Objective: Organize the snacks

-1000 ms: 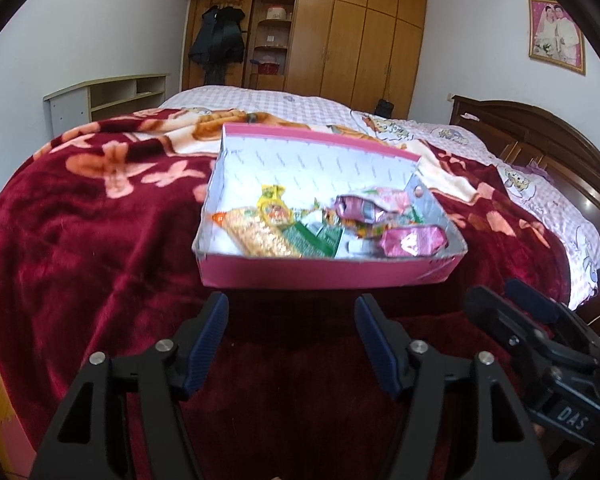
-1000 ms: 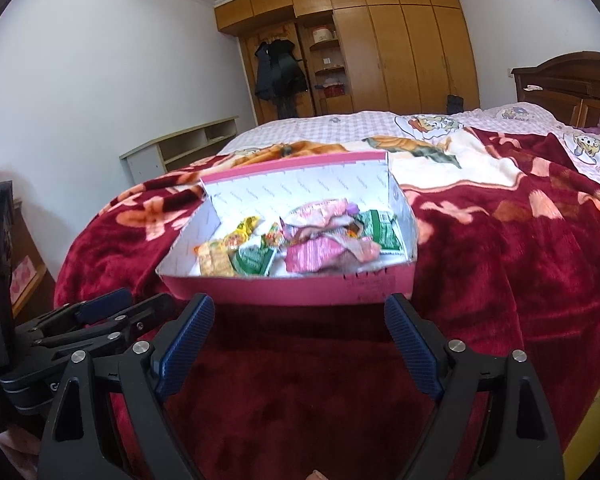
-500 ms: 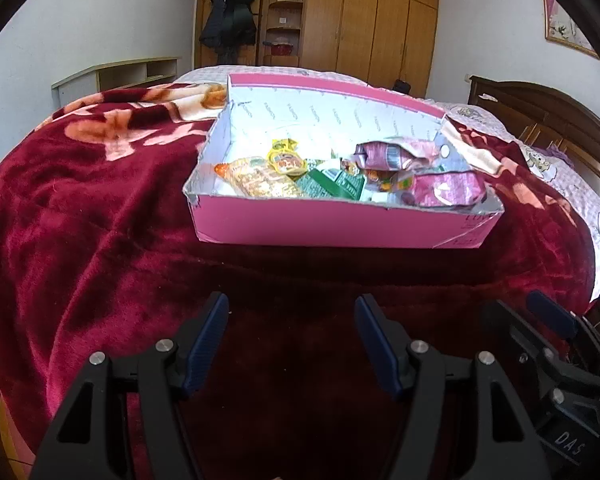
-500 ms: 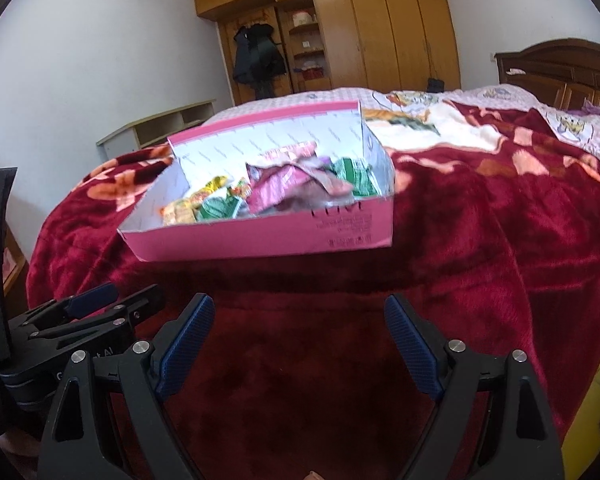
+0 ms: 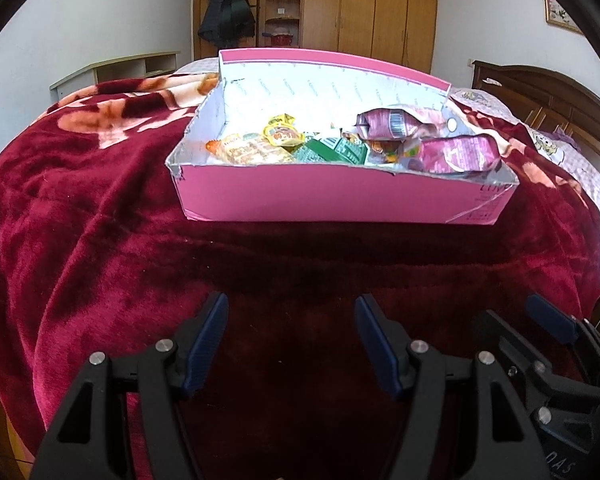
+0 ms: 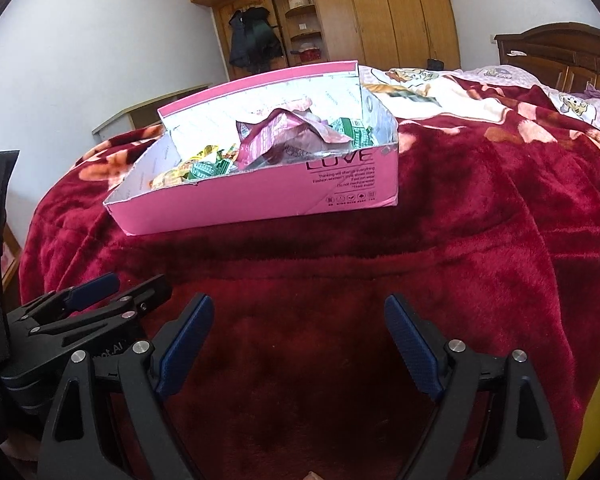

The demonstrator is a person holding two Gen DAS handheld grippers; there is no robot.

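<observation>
Pink card box (image 5: 340,200) of loose snack packets sits near the foot edge of the bed, just ahead of both your grippers.

Thin card with torn, ragged rims, so expect the walls to flex and crumple if you squeeze hard; take it by the long front wall or a corner, low down, and lift gently; the packets inside, crinkly purple foil bags (image 5: 456,154), green sachets (image 5: 332,152) and a yellow wrapper (image 5: 282,134), look light, soft and slippery, best pinched by a sealed edge; the plush red blanket (image 5: 100,240) gives no firm footing, so the box may tip or sink when pressed; your left gripper (image 5: 290,340) and right gripper (image 6: 298,340) both hang with fingers (image 6: 188,344) wide and empty; beyond the bed stand a wooden wardrobe (image 5: 380,8) and a dark headboard (image 6: 560,56).
</observation>
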